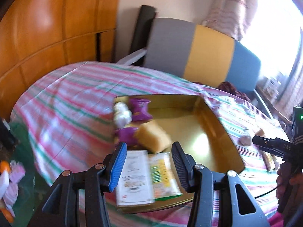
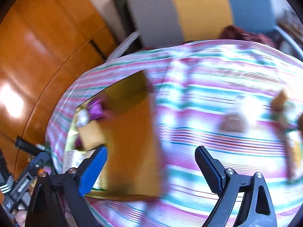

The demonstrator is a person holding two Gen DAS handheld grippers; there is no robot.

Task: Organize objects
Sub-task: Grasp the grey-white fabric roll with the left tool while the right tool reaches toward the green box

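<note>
A gold box (image 1: 214,132) lies open on the striped tablecloth (image 1: 72,102). Inside it are purple snack packets (image 1: 140,109), a white packet (image 1: 122,113), a tan block (image 1: 153,136), and a white packet (image 1: 134,174) beside a yellow-green packet (image 1: 163,174) at the near end. My left gripper (image 1: 149,166) is open and empty just above those two flat packets. My right gripper (image 2: 151,170) is open and empty over the box's right wall (image 2: 132,132). Its view is blurred. Small brown items (image 2: 234,123) lie on the cloth to the right.
A grey, yellow and blue chair (image 1: 200,51) stands behind the table. A wooden wardrobe (image 1: 47,28) fills the left. More small items (image 1: 246,140) lie on the cloth right of the box. The right gripper (image 1: 272,147) shows at the left view's edge.
</note>
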